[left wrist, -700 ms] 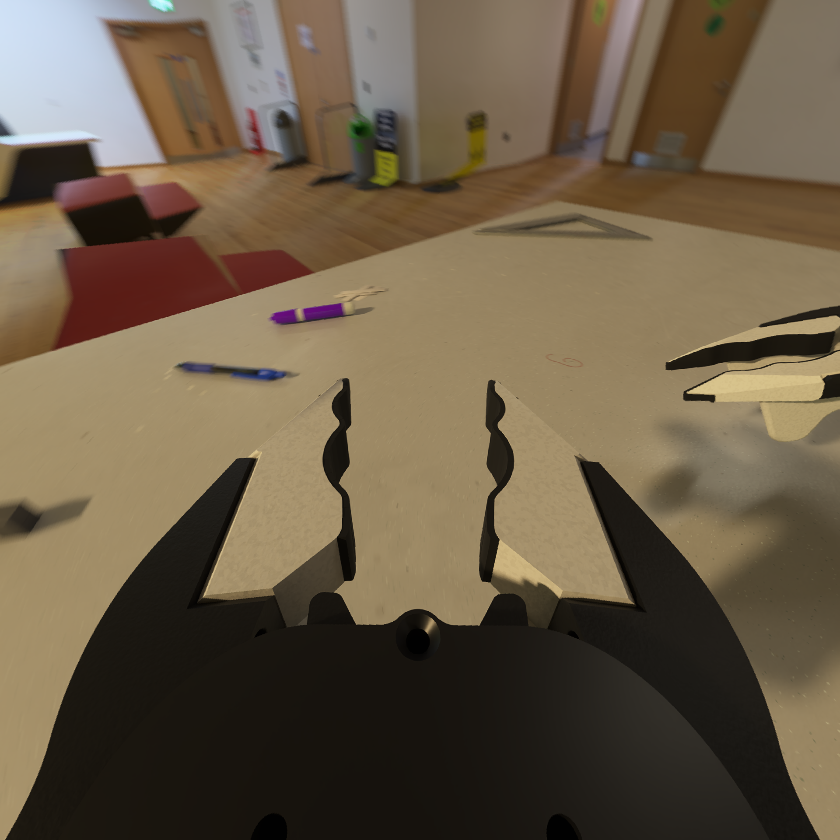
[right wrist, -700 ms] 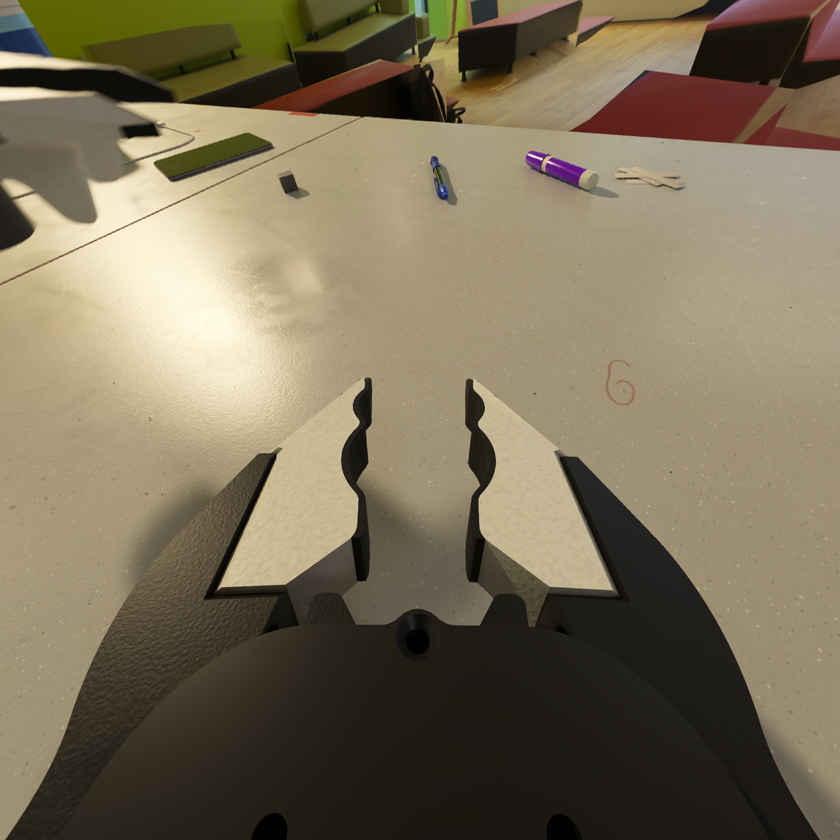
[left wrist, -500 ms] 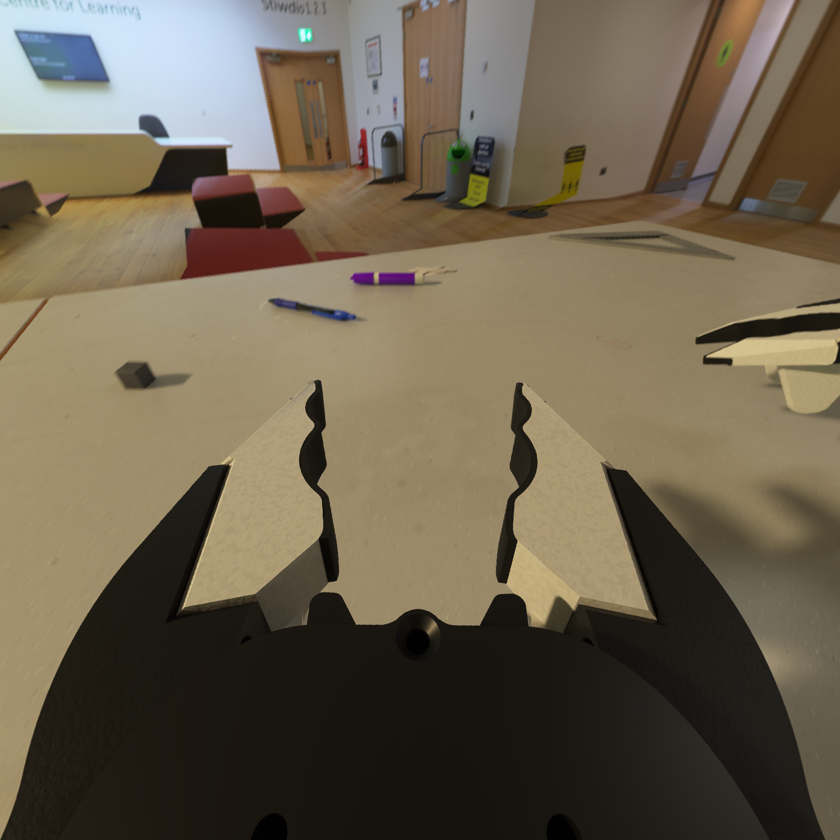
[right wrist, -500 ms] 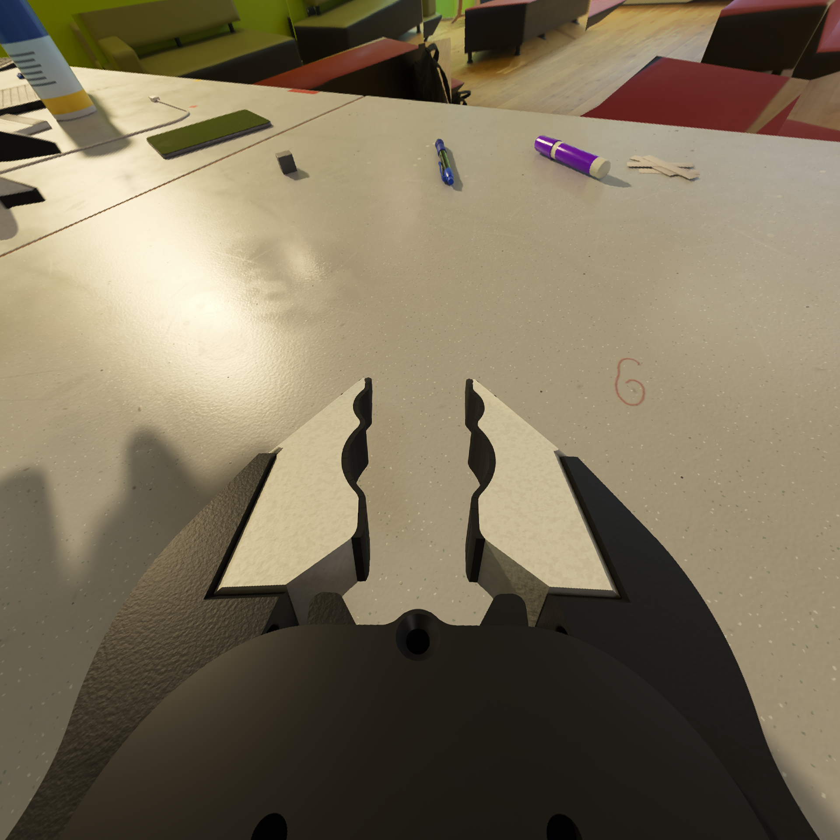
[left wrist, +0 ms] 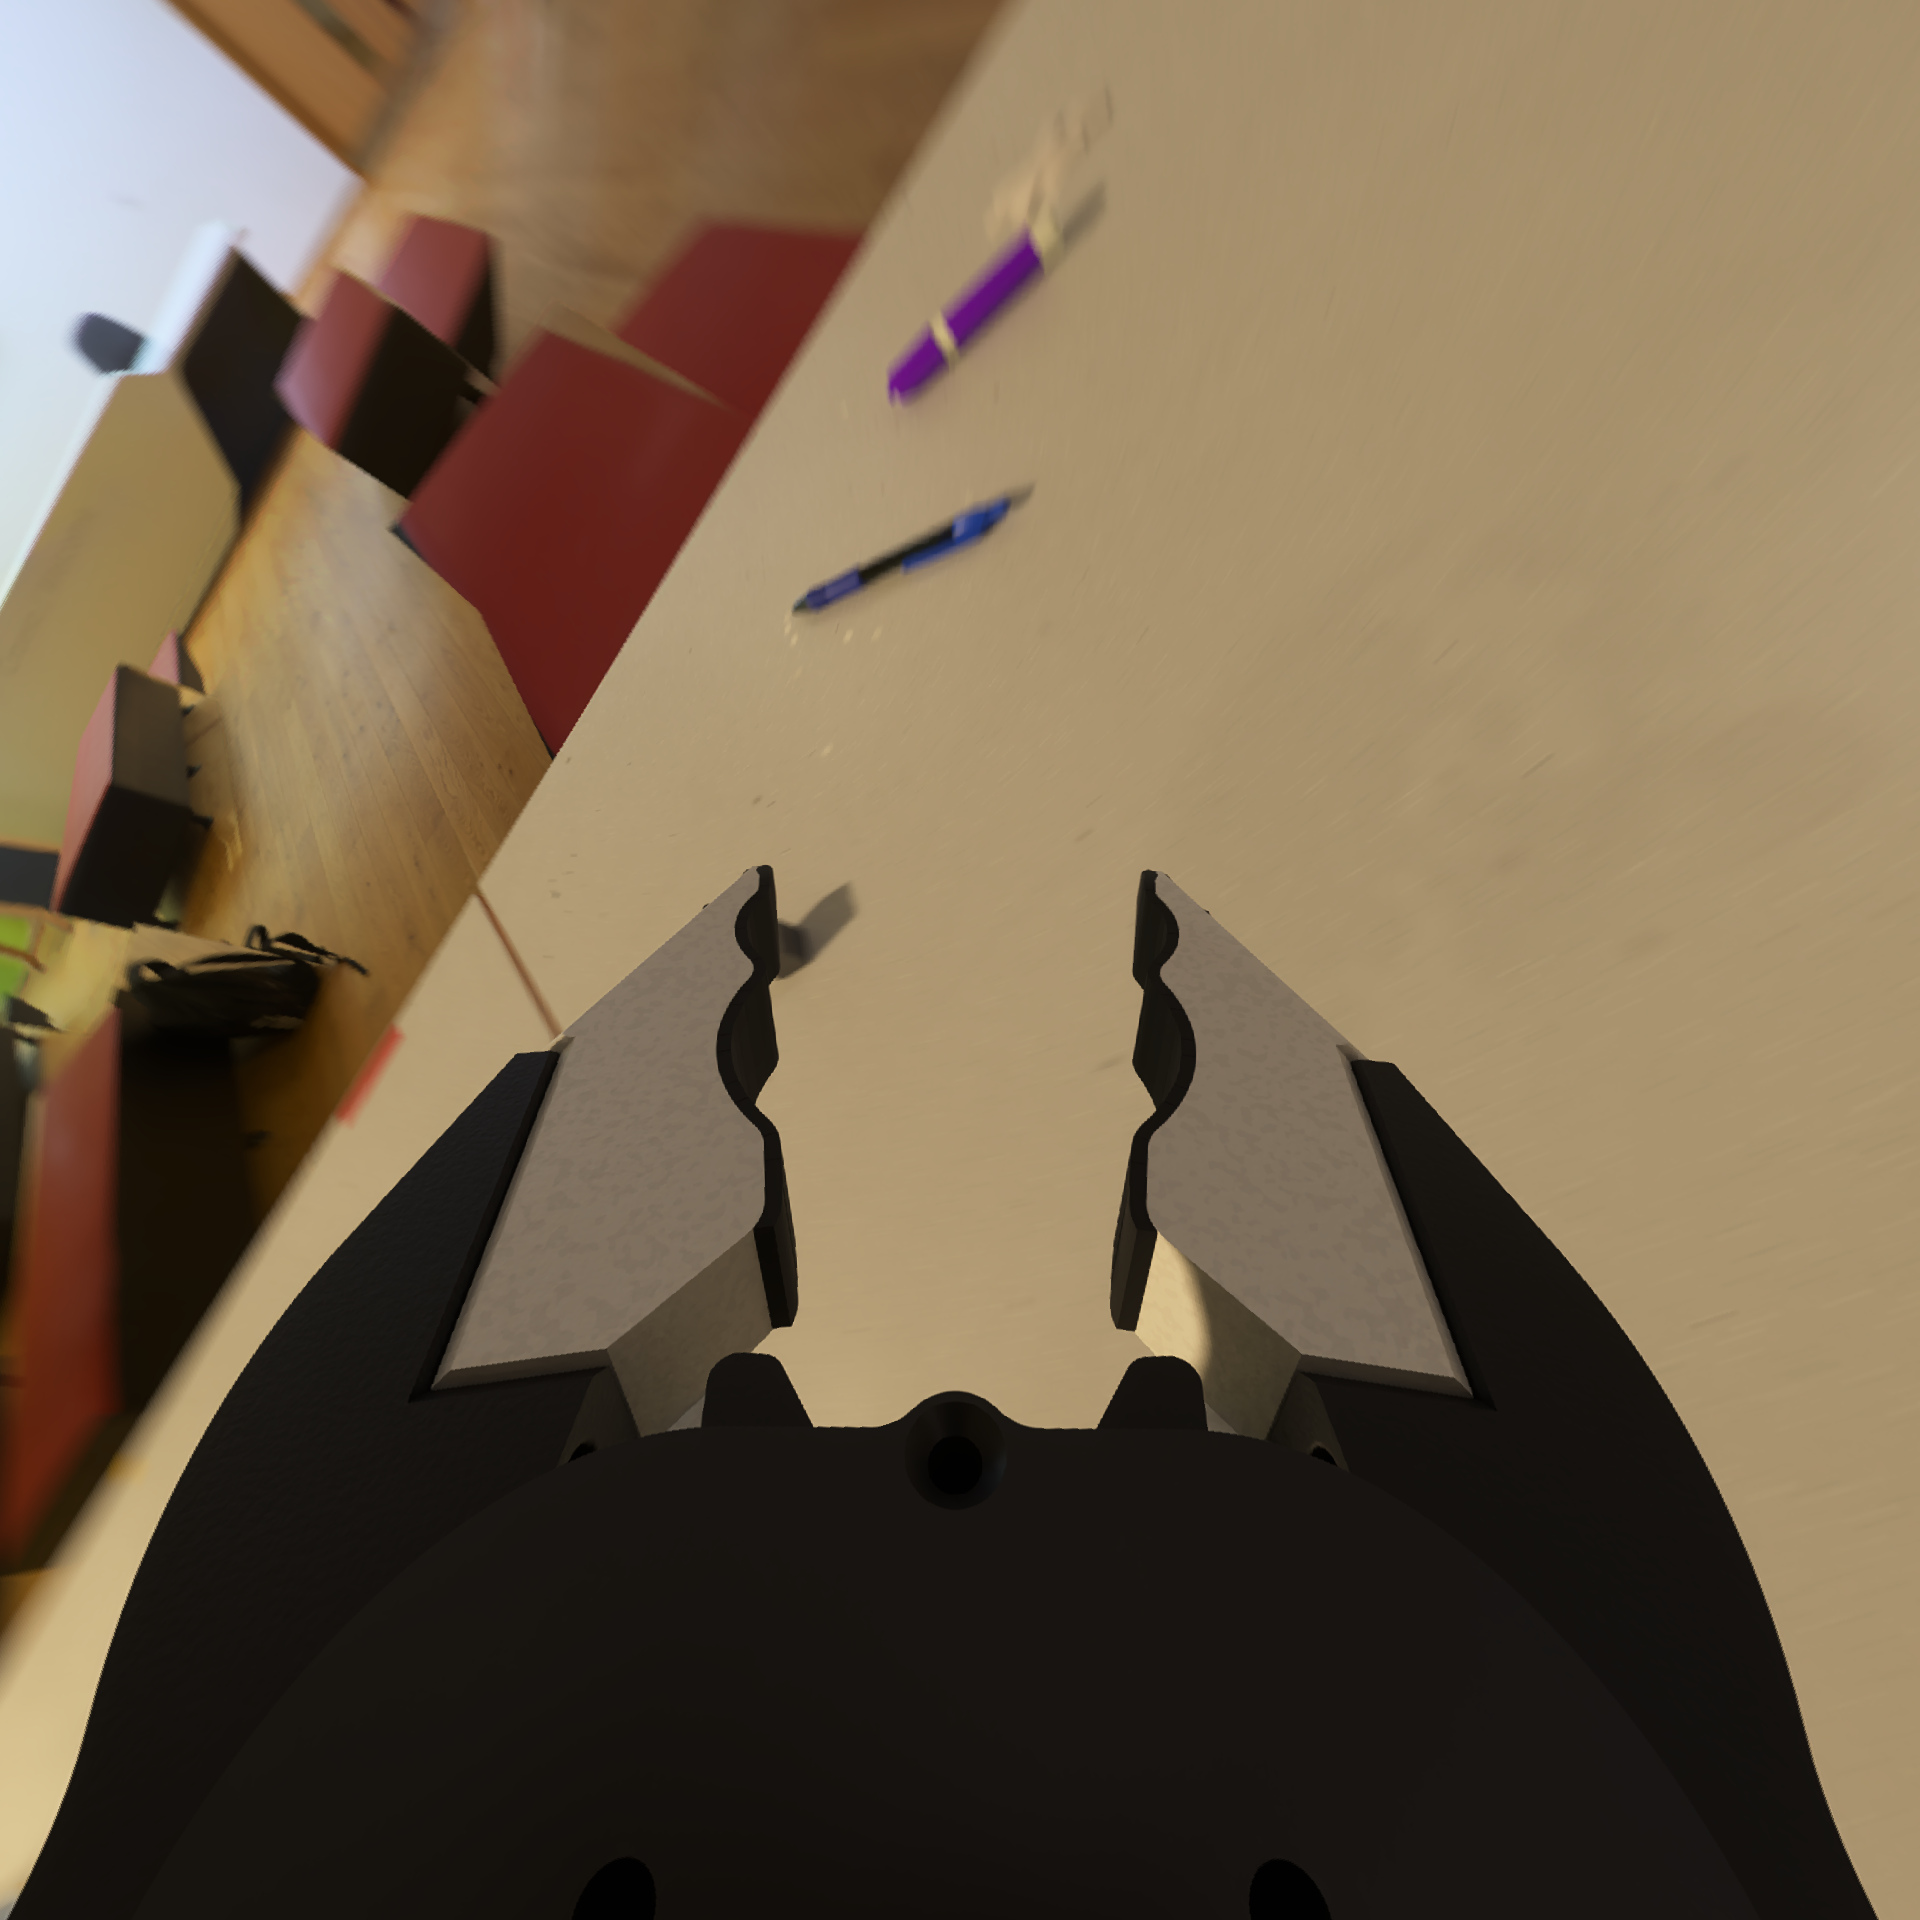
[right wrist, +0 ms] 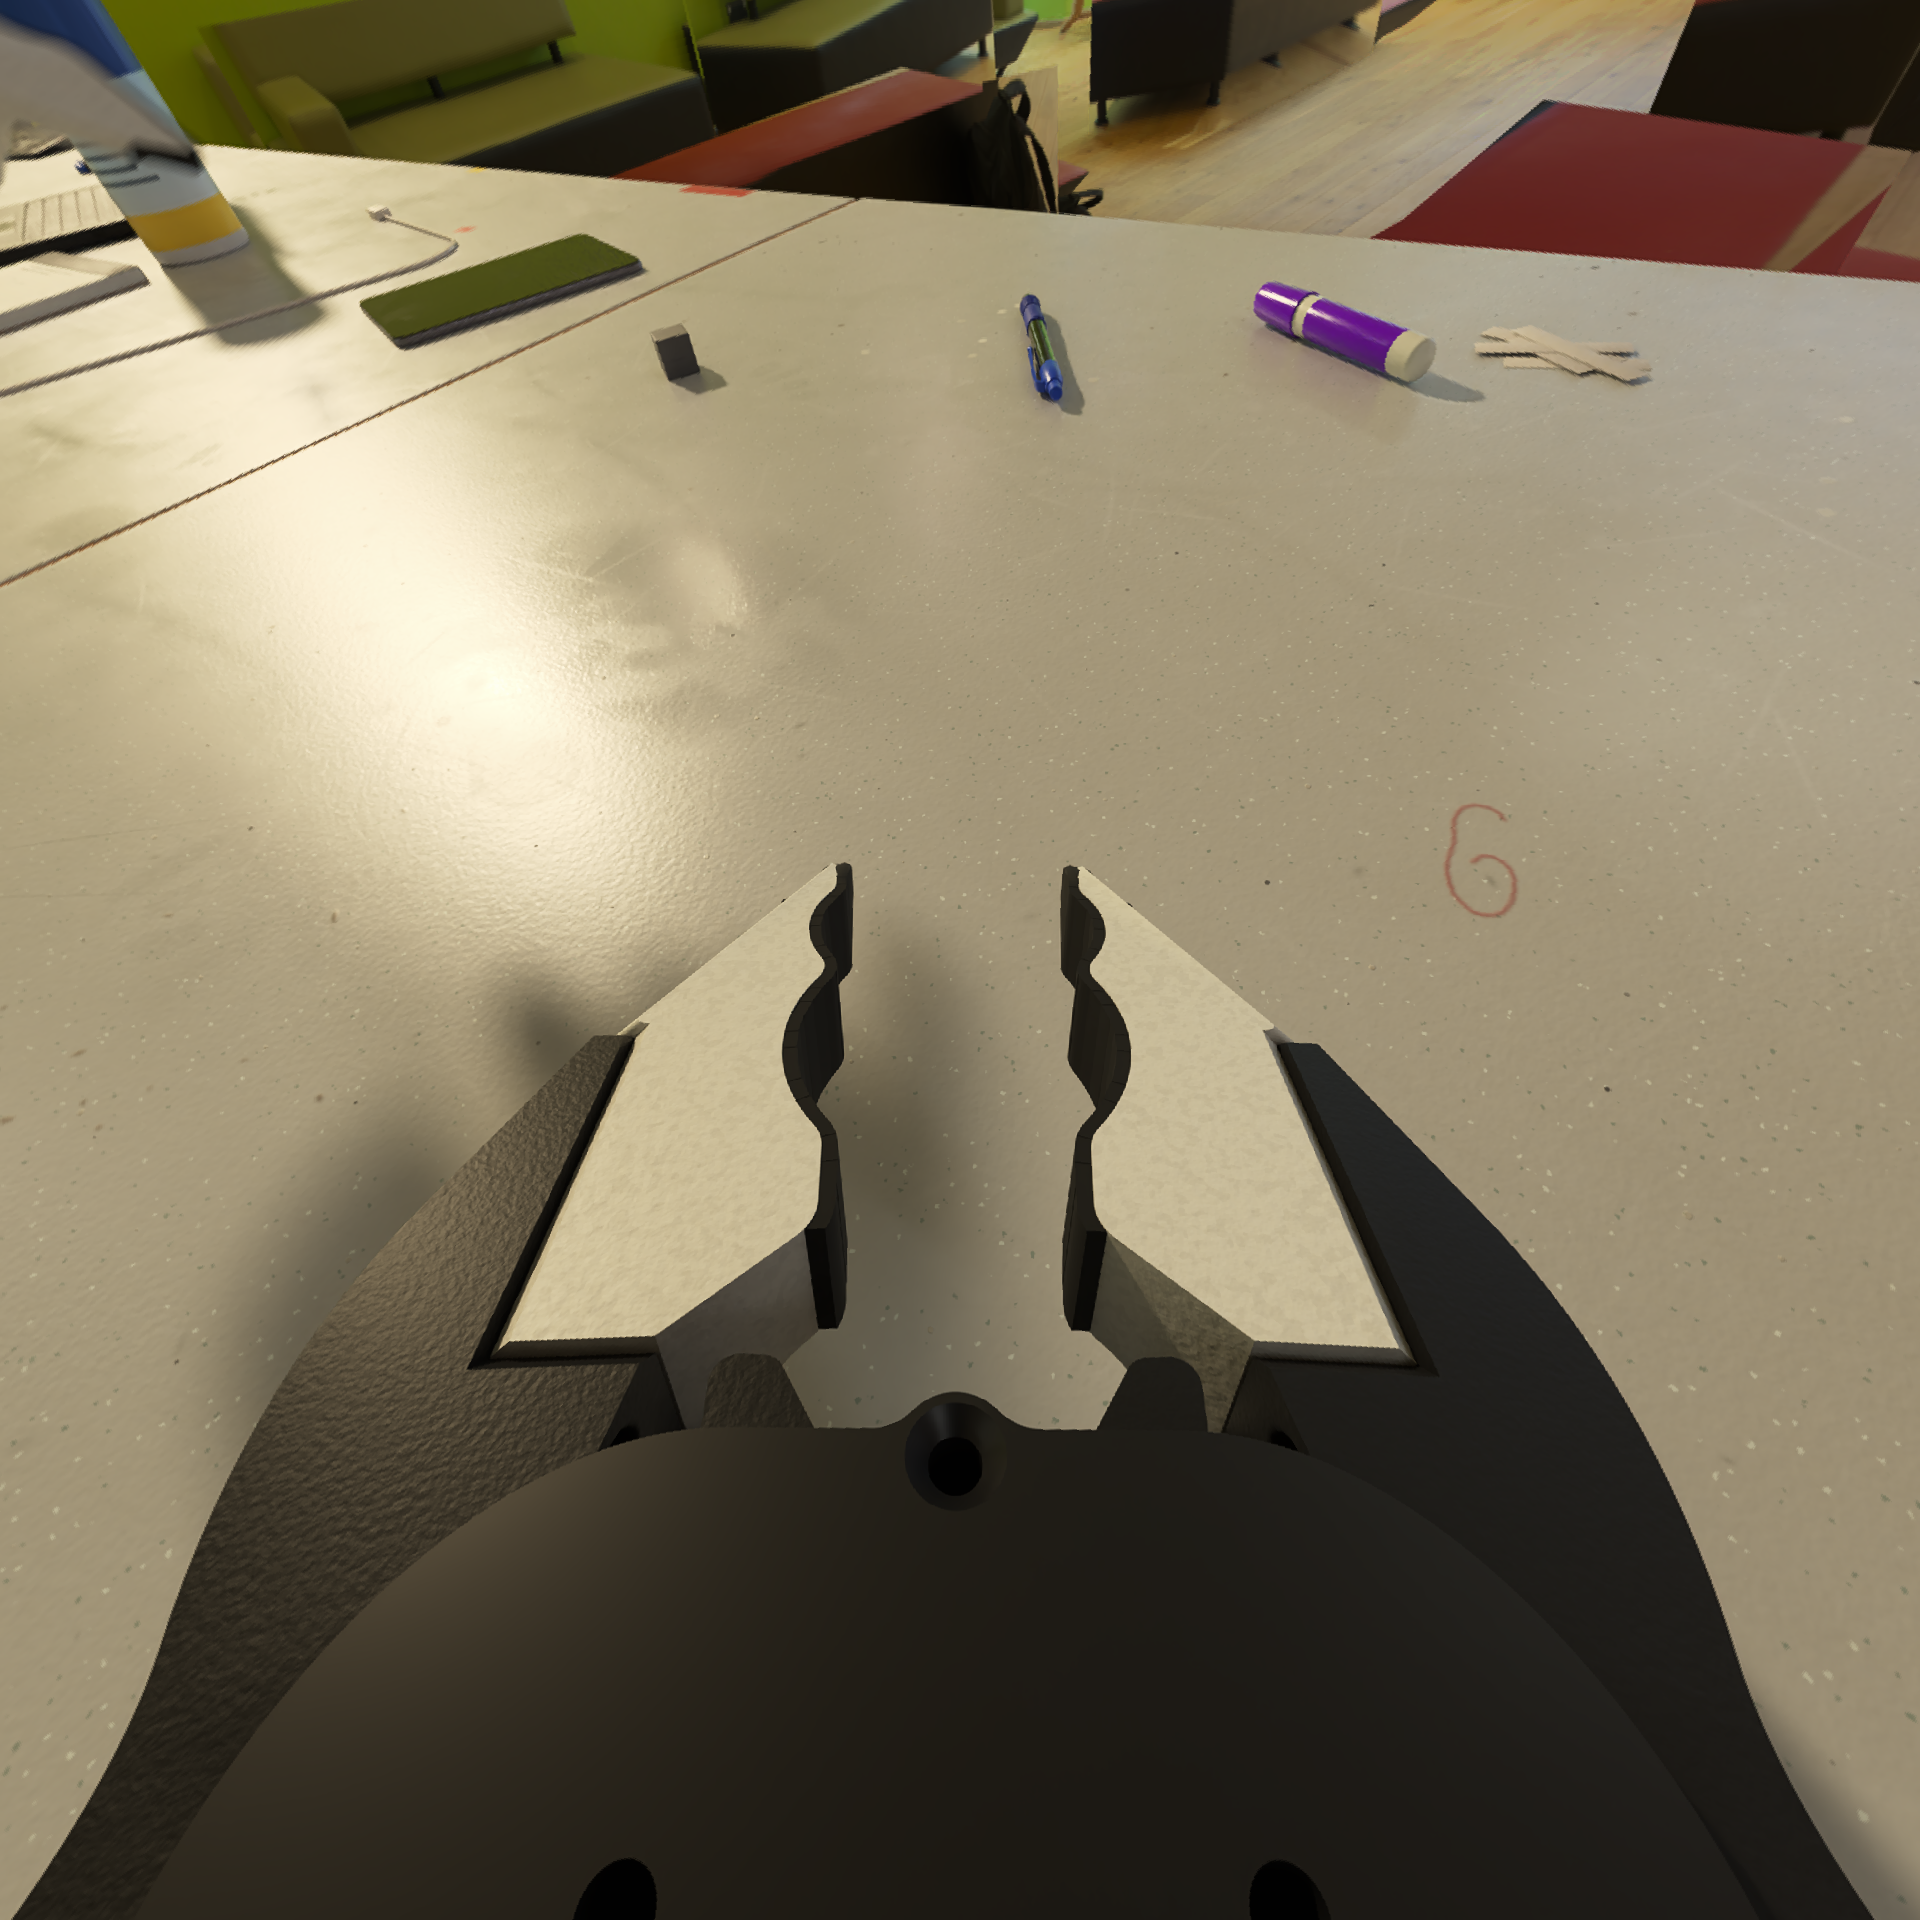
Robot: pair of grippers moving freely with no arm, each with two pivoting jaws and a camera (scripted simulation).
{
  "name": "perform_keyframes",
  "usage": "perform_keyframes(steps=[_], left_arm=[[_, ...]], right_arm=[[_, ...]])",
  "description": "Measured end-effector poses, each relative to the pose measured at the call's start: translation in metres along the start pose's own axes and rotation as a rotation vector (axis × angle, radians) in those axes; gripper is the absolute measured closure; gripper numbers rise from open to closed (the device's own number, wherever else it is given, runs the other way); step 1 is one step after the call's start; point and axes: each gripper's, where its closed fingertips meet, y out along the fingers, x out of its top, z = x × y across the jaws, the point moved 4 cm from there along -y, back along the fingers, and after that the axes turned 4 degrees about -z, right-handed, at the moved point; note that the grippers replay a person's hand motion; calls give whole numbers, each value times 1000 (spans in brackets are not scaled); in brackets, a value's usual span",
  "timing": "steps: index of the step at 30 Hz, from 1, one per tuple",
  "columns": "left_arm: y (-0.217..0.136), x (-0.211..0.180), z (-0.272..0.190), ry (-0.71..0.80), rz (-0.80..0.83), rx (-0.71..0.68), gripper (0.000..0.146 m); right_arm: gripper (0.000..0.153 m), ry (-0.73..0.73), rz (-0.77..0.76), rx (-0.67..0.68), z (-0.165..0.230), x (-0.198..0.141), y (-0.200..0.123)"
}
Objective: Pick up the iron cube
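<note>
The iron cube (right wrist: 673, 351) is a small dark grey block that sits on the beige table (right wrist: 935, 644) at the far left of the right wrist view. In the left wrist view only a sliver of the cube (left wrist: 794, 943) shows beside the tip of the left finger (left wrist: 665, 1101), with its shadow running up and to the right. My left gripper (left wrist: 956, 881) is wide open and empty, rolled to one side, just short of the cube. My right gripper (right wrist: 957, 873) is open and empty, low over the table and far from the cube.
A blue pen (right wrist: 1042, 348), a purple marker (right wrist: 1340, 329) and crossed strips of tape (right wrist: 1564, 353) lie in a row right of the cube. A dark green slab (right wrist: 499, 286) with a cable and a bottle (right wrist: 177, 208) are at its left. Red seats (left wrist: 582, 499) stand beyond the table edge.
The left gripper has swung left toward the cube, rolled sharply and opened its jaws wider. The cube now sits by its left fingertip. The right gripper has barely moved.
</note>
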Motion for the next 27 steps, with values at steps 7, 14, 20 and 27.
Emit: perform_keyframes(steps=[7, 14, 20, 27], left_arm=[[103, -38, 111, 553, 478, -344, 94], [175, -81, 116, 718, 672, -613, 101], [194, -112, 112, 791, 772, -741, 101], [205, -127, 108, 880, 754, -794, 105]], right_arm=[[113, -17, 2, -17, -2, 2, 2], [113, -8, -15, -86, -9, 7, -2], [113, 50, -30, -124, -16, 6, -2], [113, 47, -6, -129, -9, 2, 9]])
